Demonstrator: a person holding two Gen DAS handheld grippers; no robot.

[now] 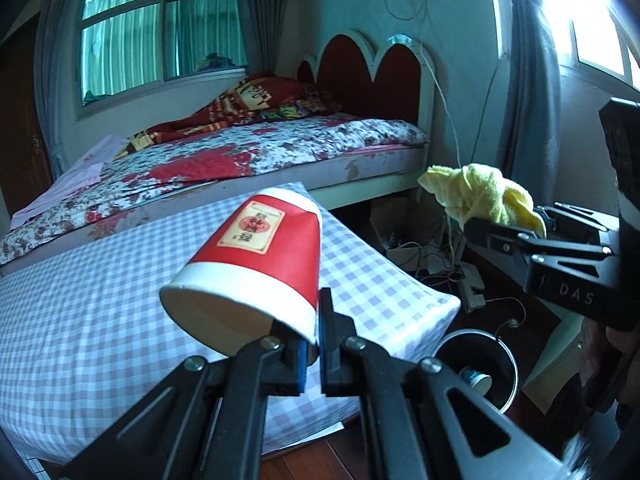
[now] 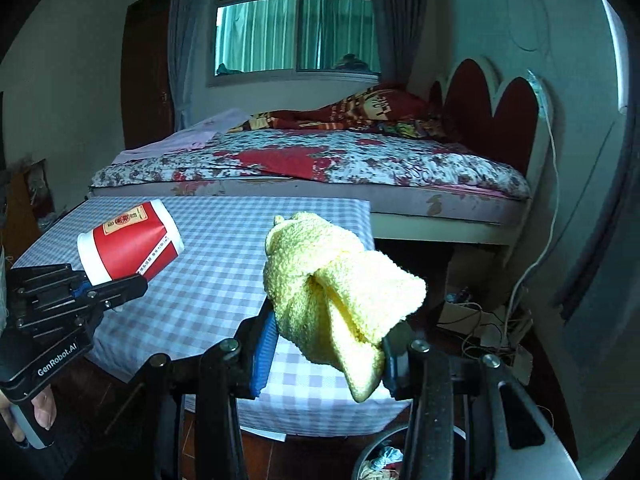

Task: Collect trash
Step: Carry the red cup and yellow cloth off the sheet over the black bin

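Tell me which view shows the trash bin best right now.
The left wrist view: the trash bin shows its round dark rim and a small cup inside, on the floor beside the checked table. The right wrist view catches only part of its rim at the bottom edge, behind the right tongs.

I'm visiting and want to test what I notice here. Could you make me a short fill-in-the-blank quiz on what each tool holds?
1. The left tool pinches the rim of a red and white paper ____.
2. The right tool grips a crumpled cloth coloured ____.
3. The table beneath wears a cover patterned in ____.

Missing words: cup; yellow; checks
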